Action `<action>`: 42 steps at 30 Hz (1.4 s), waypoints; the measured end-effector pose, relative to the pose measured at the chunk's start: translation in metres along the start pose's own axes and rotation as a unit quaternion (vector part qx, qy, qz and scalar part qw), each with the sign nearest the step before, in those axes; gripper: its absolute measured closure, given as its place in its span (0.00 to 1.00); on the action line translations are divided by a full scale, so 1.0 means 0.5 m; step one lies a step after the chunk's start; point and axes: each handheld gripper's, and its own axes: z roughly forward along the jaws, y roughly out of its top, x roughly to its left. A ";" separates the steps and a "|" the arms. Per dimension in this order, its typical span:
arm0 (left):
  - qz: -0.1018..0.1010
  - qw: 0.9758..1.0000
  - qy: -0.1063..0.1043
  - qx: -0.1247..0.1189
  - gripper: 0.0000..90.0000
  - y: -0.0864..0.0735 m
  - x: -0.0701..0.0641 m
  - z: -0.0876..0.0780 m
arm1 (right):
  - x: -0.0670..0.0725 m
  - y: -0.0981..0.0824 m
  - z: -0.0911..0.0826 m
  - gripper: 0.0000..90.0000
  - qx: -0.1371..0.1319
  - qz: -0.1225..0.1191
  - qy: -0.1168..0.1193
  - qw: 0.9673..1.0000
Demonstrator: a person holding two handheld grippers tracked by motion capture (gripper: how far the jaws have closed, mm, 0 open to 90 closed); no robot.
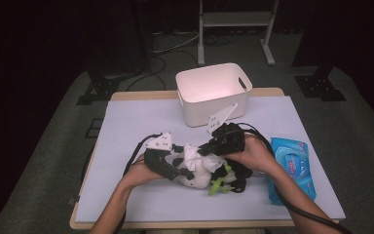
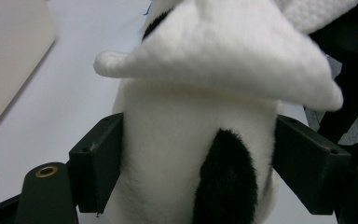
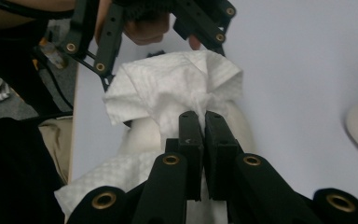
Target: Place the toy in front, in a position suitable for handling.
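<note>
I am bracing the white-and-black plush toy (image 2: 186,154) on the pale desk (image 1: 126,122) with my left claw (image 1: 184,171), its jaws pressing on the toy's sides. My right claw (image 3: 204,122) is pinching the white embossed wipe (image 3: 177,88) tight and rubbing the toy's top. Next, I judge, comes dragging the wipe across without loosening the brace.
</note>
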 end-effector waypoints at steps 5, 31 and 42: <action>0.004 1.000 0.001 0.006 0.24 0.002 -0.004 -0.001 | -0.015 -0.012 -0.045 0.95 0.006 0.008 -0.027 1.000; -0.043 0.999 -0.013 0.024 0.05 0.016 -0.007 0.006 | 0.002 -0.122 -0.129 0.95 0.009 0.052 -0.046 0.998; -0.030 0.998 -0.014 0.049 0.17 0.026 -0.001 0.031 | -0.004 -0.123 -0.121 0.95 0.007 0.058 -0.042 0.997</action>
